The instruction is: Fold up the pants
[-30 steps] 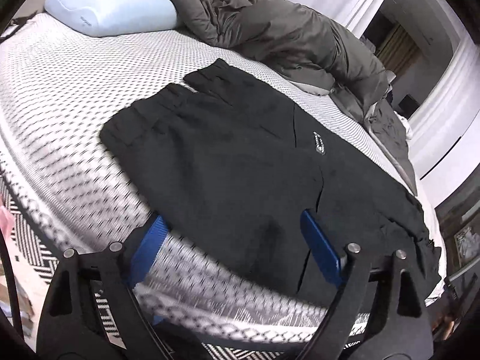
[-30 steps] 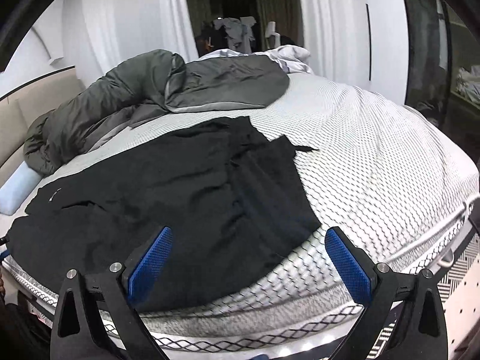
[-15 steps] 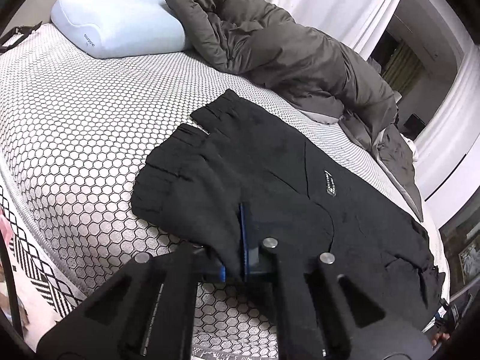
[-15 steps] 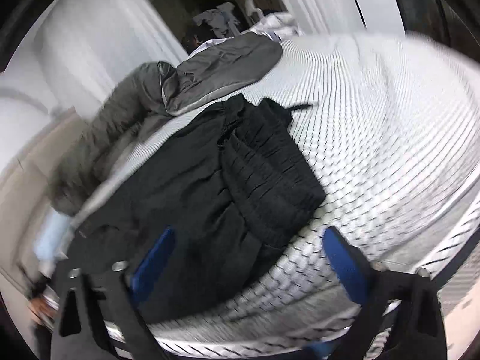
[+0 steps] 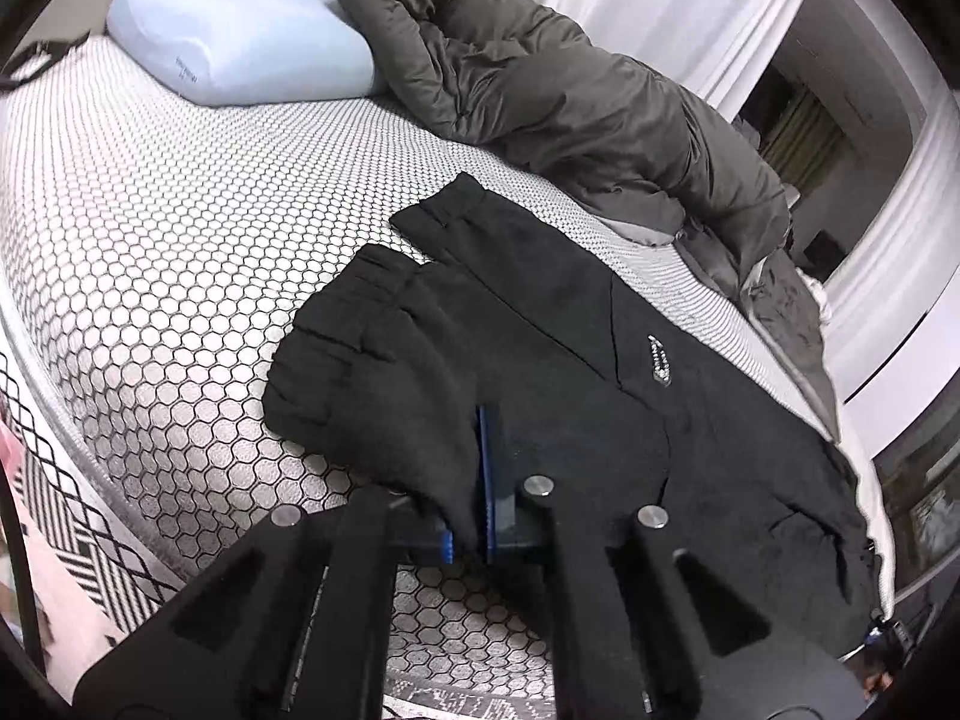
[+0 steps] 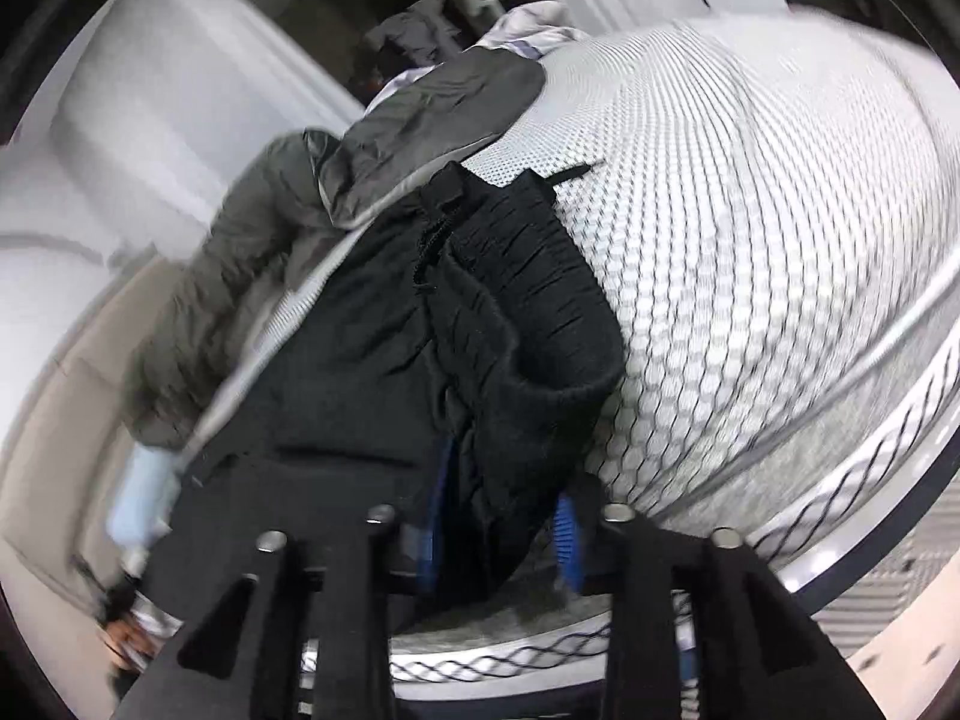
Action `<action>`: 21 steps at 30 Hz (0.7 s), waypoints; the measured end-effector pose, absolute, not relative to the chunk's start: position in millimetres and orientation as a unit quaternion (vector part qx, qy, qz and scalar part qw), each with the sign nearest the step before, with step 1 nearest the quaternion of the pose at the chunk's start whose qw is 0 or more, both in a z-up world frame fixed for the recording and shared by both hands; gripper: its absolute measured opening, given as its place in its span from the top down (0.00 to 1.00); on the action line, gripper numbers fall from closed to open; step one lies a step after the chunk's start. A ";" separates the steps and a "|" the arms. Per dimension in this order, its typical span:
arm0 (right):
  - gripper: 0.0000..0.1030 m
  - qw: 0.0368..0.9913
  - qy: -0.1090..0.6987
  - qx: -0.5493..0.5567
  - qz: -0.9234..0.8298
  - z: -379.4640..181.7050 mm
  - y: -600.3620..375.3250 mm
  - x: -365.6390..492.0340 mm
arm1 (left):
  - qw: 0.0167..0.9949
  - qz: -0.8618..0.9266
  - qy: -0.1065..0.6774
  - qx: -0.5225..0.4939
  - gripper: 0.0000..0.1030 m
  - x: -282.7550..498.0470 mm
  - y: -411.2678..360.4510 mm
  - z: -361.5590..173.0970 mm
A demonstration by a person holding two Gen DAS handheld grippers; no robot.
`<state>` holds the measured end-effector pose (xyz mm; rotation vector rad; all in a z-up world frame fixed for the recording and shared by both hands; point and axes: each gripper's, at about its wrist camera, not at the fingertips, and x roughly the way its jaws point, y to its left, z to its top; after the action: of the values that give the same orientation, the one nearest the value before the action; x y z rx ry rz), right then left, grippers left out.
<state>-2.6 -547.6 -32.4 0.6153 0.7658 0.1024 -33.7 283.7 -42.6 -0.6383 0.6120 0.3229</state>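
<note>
Black pants (image 5: 540,360) lie spread across the bed. In the left wrist view the two leg cuffs are at the left, and a small silver logo (image 5: 659,360) shows on the fabric. My left gripper (image 5: 471,504) is shut on the near edge of a leg by the cuff. In the right wrist view the waistband end of the pants (image 6: 516,324) is bunched and lifted. My right gripper (image 6: 501,531) has closed in on this bunched edge, with black fabric filling the space between its blue pads.
The bed (image 5: 150,252) has a white cover with a honeycomb pattern. A pale blue pillow (image 5: 240,54) lies at the head. A dark grey jacket (image 5: 570,102) lies just behind the pants. The bed's front edge is close under both grippers.
Both grippers went from open to shut on the pants' near edge. The left closed first. The right view has tilted and the waistband end has bunched up.
</note>
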 end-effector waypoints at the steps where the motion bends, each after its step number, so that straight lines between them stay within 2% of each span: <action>1: 0.50 0.876 0.359 0.315 0.061 -34.9 -548.6 -2.8 | 0.891 0.155 0.294 -0.309 0.96 -33.7 284.7 -42.5; 2: 0.50 0.878 0.349 0.321 0.068 -36.4 -545.2 -1.2 | 0.891 0.155 0.294 -0.308 0.96 -33.0 285.6 -42.2; 3: 0.56 0.881 0.353 0.309 0.062 -37.2 -542.5 3.4 | 0.892 0.155 0.294 -0.307 0.96 -32.5 285.8 -42.1; 4: 0.75 0.882 0.355 0.303 0.055 -39.0 -541.9 3.7 | 0.893 0.155 0.292 -0.305 0.96 -32.5 285.1 -41.2; 5: 0.80 0.881 0.359 0.303 0.054 -39.6 -540.0 7.1 | 0.895 0.154 0.289 -0.302 0.96 -32.8 285.2 -39.7; 7: 0.85 0.885 0.352 0.297 0.059 -32.0 -538.0 5.5 | 0.899 0.152 0.282 -0.297 0.97 -34.5 285.0 -34.9; 14: 0.86 0.918 0.283 0.272 0.061 22.9 -525.2 -2.3 | 0.912 0.144 0.267 -0.275 0.99 -18.1 284.8 -5.6; 21: 0.87 0.938 0.235 0.254 0.016 71.4 -513.4 40.2 | 0.917 0.145 0.262 -0.263 0.99 44.9 300.0 35.6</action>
<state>40.2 -513.4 71.4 0.5182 0.4808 0.0320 44.9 300.0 35.6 -0.5418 0.5399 0.2988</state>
